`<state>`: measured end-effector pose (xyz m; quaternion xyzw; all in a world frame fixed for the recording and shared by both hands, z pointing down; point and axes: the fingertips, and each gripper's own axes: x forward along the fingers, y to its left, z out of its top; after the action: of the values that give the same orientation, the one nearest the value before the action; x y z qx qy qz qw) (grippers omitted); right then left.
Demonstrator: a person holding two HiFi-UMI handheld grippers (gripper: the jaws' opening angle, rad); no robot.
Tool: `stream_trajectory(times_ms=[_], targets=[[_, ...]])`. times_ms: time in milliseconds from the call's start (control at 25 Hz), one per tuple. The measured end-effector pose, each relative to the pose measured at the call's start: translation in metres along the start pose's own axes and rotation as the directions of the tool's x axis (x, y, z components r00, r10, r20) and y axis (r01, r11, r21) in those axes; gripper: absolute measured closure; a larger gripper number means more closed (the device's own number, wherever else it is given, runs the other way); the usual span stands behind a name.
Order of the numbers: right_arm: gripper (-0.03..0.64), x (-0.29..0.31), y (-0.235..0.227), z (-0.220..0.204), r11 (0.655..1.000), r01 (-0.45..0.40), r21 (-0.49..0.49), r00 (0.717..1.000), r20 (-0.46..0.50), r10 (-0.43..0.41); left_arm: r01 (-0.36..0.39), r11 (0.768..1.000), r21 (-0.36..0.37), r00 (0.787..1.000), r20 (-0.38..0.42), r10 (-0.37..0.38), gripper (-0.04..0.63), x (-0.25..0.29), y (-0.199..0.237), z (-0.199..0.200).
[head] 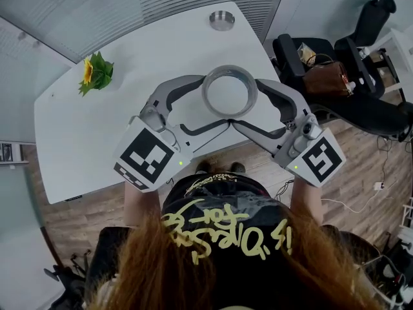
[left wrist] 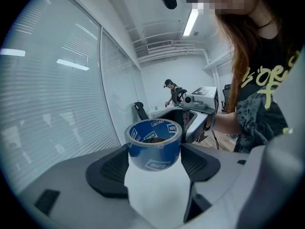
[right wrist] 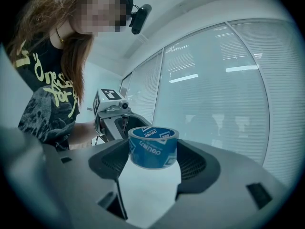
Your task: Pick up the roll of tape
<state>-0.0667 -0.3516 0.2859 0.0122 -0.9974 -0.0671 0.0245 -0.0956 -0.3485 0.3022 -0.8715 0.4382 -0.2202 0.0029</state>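
Observation:
A blue roll of tape (head: pixel 230 90) hangs above the white table (head: pixel 116 115), between both grippers. My left gripper (head: pixel 215 102) comes at it from the left and my right gripper (head: pixel 245 103) from the right. Their jaws form a diamond around the roll. In the left gripper view the roll (left wrist: pixel 153 144) sits between the two black pads (left wrist: pixel 112 168), with the right gripper behind it. The right gripper view shows the roll (right wrist: pixel 152 147) the same way, pressed between its pads (right wrist: pixel 195 165). Both look shut on the roll.
A sunflower (head: pixel 95 73) lies at the table's left and a small metal dish (head: pixel 222 20) at its far edge. Black office chairs and a brown bag (head: pixel 328 77) stand to the right of the table. Another person (left wrist: pixel 170 90) stands far back in the room.

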Motion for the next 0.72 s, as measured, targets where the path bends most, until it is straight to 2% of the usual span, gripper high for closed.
stream_trajectory(times_ms=[720], targets=[[0.305,0.0004,-0.0032,-0.0019,1.0,-0.017,0.01,1.0,0.006,0.017,-0.01,1.0,-0.013,1.0,-0.002,0.01,0.256,0.0021,0.0019,-0.0005]])
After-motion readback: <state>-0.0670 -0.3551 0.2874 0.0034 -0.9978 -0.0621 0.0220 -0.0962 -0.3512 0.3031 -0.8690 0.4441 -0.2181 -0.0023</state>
